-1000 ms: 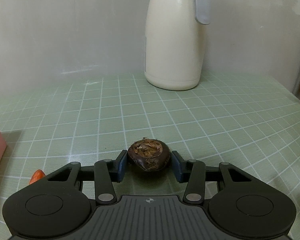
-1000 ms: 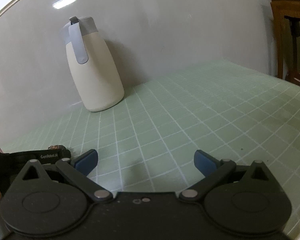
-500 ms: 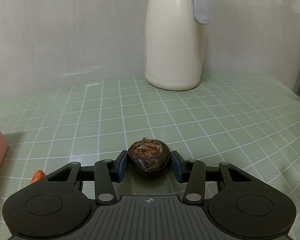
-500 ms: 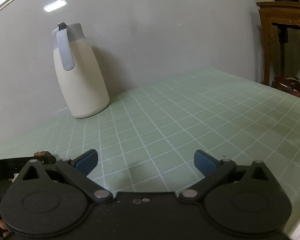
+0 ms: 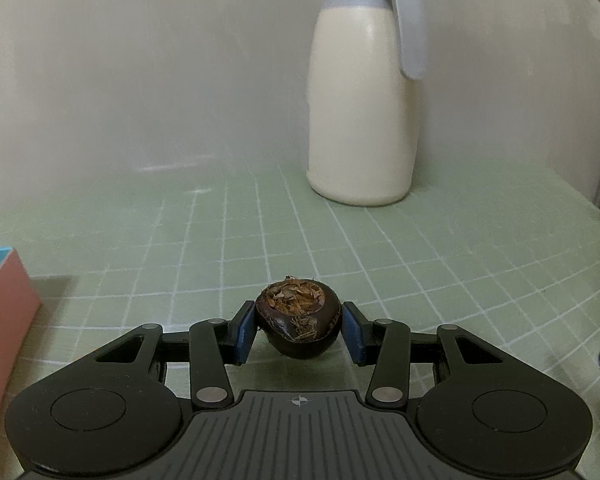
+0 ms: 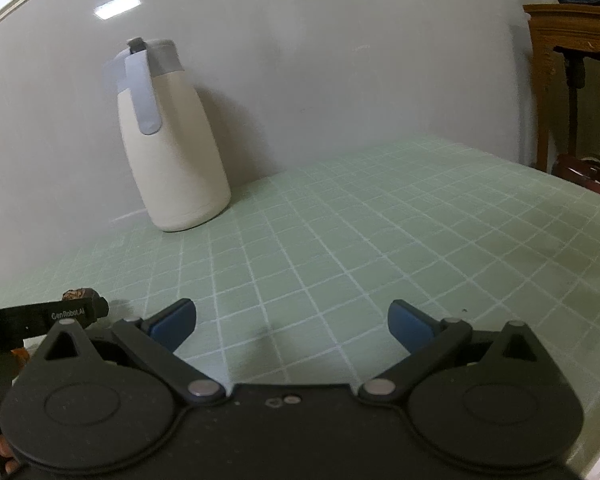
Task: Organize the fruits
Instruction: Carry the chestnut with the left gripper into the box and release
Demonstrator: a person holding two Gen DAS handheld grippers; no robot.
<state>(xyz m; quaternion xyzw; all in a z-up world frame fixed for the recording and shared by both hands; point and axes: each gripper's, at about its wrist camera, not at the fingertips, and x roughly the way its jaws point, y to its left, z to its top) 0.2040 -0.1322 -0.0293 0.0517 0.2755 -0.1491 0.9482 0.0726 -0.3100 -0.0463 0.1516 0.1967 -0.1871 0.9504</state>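
Observation:
A dark brown round fruit (image 5: 299,322) with a dry, flaky top sits between the blue pads of my left gripper (image 5: 299,330), which is shut on it and holds it just above the green checked tablecloth (image 5: 420,264). In the right wrist view the fruit's top (image 6: 78,293) peeks over the left gripper's black finger (image 6: 44,316) at the far left. My right gripper (image 6: 292,322) is open and empty above the cloth.
A cream jug with a grey lid and handle (image 5: 362,96) stands at the back by the wall; it also shows in the right wrist view (image 6: 172,140). A pink box (image 5: 0,312) is at the left edge. A wooden stand (image 6: 572,80) is beyond the table's right edge.
The left gripper has tilted up with the fruit, so the jug sits higher in view and the orange piece at lower left is gone. The right gripper view has swung slightly.

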